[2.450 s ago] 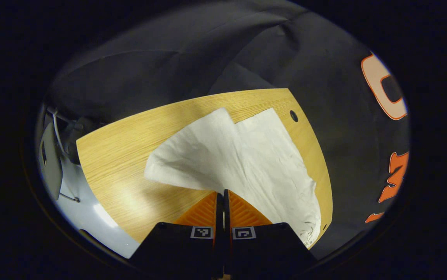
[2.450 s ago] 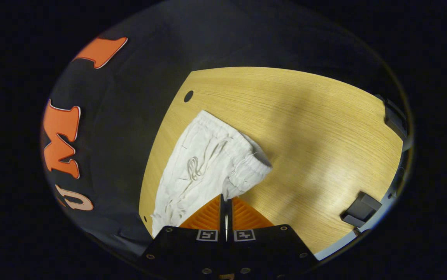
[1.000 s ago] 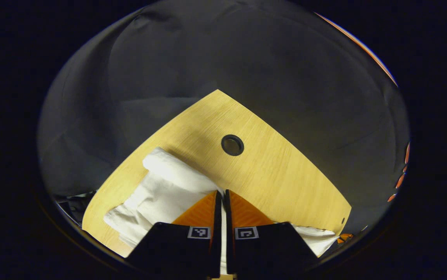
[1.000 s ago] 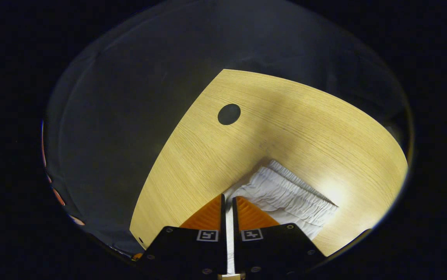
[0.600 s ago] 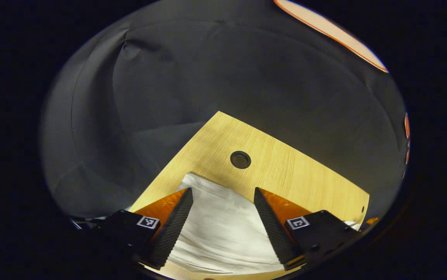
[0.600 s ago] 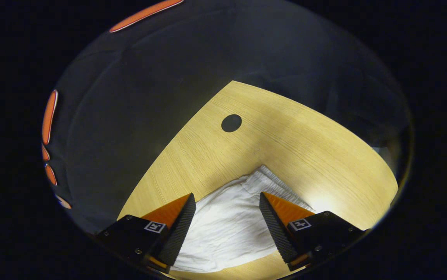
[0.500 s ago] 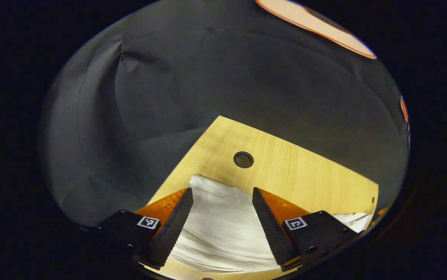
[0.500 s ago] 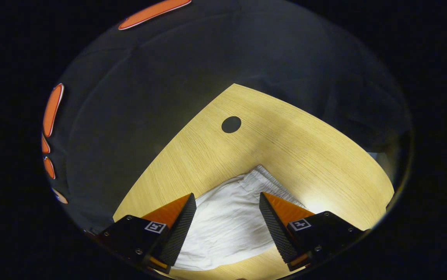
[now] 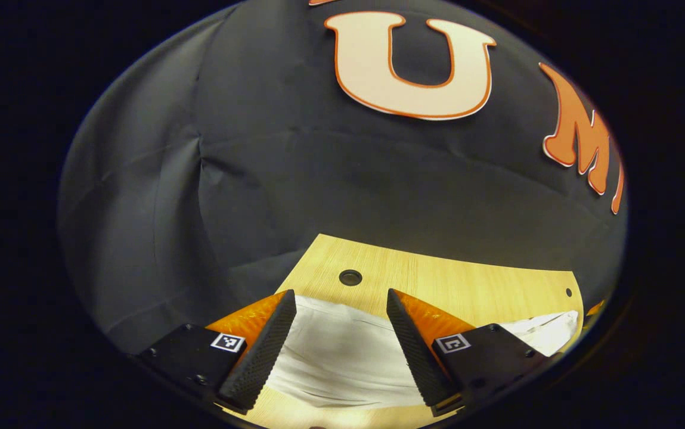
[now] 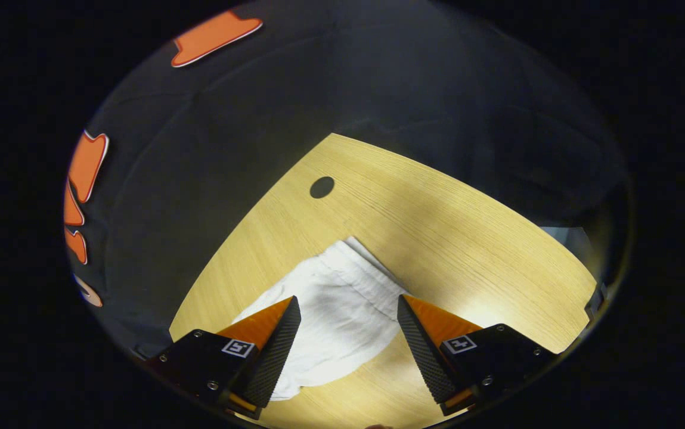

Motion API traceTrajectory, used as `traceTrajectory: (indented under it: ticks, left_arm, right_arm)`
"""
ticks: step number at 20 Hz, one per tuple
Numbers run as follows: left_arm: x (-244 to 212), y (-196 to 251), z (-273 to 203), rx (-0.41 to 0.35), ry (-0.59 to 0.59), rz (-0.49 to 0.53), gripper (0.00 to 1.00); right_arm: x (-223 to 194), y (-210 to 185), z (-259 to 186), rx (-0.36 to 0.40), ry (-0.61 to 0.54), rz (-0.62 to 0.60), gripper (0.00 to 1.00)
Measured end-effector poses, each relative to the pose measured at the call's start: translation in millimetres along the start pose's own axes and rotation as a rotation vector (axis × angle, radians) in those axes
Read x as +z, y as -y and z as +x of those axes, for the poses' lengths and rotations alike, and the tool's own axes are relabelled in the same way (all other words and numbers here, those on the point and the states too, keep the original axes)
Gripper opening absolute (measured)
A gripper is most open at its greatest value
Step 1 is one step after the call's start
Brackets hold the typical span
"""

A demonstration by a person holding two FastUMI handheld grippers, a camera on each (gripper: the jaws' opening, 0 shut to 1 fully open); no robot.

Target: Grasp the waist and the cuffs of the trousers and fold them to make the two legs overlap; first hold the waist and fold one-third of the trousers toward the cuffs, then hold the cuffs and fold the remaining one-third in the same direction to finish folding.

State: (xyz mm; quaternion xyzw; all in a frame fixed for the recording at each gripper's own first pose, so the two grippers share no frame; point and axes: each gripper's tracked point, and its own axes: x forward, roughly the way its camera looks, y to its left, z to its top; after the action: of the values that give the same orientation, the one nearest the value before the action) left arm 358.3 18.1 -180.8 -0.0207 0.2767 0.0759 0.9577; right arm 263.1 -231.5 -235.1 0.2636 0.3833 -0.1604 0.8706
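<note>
In the left gripper view, the left gripper (image 9: 341, 295) has its fingers spread wide apart with nothing between them, one finger (image 9: 259, 351) at about 7 o'clock and the other at about 5 o'clock. The white trousers (image 9: 342, 360) lie flat on the wooden table (image 9: 467, 286), showing at 6 o'clock in the gap between the fingers, and a further stretch of the same cloth runs out toward 4 o'clock. Just beyond the cloth's far edge, a round cable hole (image 9: 350, 277) sits in the tabletop, apart from the fabric.

In the right gripper view, the right gripper (image 10: 348, 298) is likewise parted and holds nothing. The trousers (image 10: 336, 298) lie at 6 o'clock, reaching from the 7 o'clock finger (image 10: 270, 351) toward the centre; a gathered, ribbed edge that looks like the waistband (image 10: 372, 268) faces the far side. The table (image 10: 467, 238) spreads toward 3 o'clock, and its cable hole (image 10: 321, 187) lies at about 11 o'clock, well apart from the cloth.
</note>
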Motion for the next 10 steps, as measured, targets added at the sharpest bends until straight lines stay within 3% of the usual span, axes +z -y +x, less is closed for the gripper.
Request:
traceTrajectory:
  ticks: [7, 10]
  left_arm:
    - [-1.8, -19.4, -41.3, 0.044, 0.055, -0.077, 1.0]
    - [-10.3, -32.0, -63.2, 0.105, 0.063, -0.083, 1.0]
  right_arm:
    - [-22.3, 26.9, 35.8, -0.03, -0.086, 0.091, 0.99]
    - [-28.2, 22.0, 50.9, -0.02, -0.122, 0.12, 0.99]
